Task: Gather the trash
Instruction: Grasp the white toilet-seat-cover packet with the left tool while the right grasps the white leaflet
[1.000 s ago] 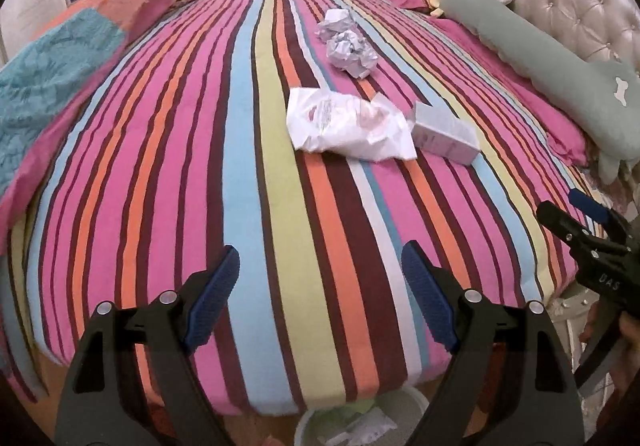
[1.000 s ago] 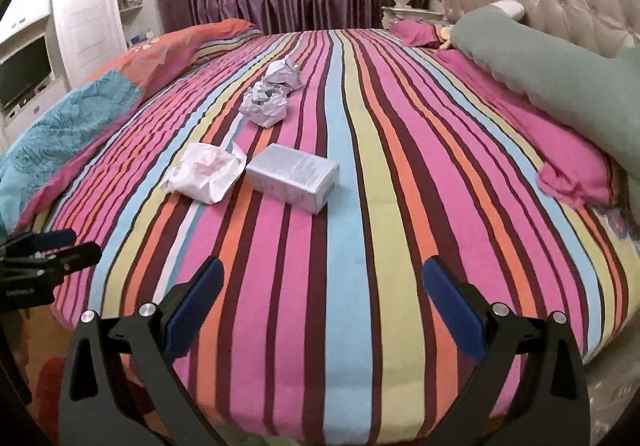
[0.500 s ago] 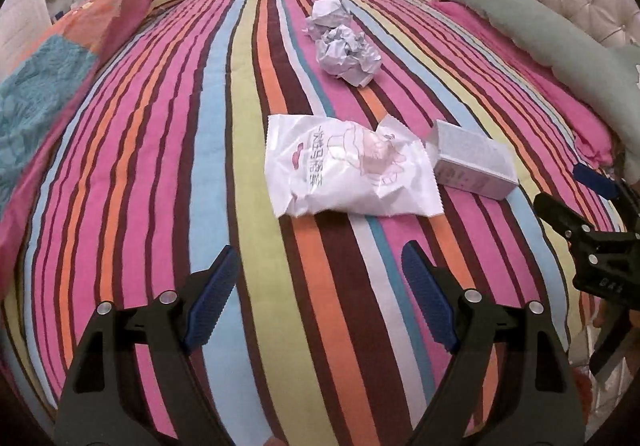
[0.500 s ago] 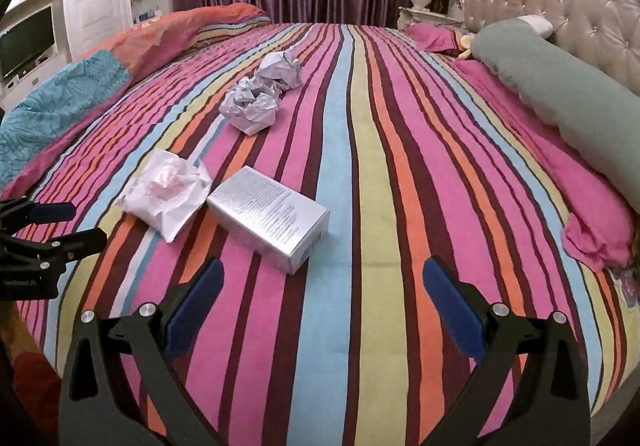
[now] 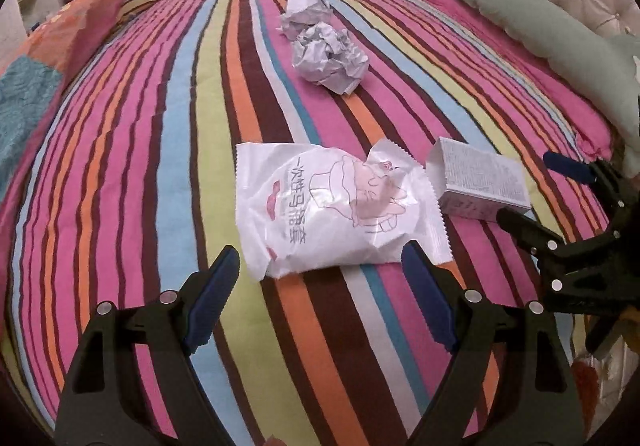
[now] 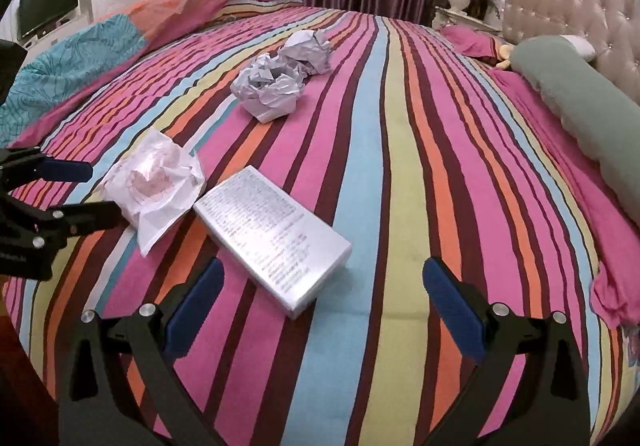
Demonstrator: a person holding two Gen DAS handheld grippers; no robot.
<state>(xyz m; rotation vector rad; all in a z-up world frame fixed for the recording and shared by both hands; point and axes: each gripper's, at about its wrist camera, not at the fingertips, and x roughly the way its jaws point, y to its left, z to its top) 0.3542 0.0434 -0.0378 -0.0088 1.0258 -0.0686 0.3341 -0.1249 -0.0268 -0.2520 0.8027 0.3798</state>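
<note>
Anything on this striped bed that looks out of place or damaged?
Yes. Four bits of litter lie on the striped bedspread: two crumpled grey paper balls touching each other mid-bed, a torn-open white plastic wrapper, and beside it a small silver cardboard box lying askew across the stripes. Nothing spilled.

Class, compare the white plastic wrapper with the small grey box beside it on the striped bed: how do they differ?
The white plastic wrapper is soft, crinkled and printed with a pink cartoon; the small grey box is rigid, straight-edged and covered in fine text. The wrapper lies before the left claw, the box before the right claw. Both rest on the striped bed, ungripped.
</note>
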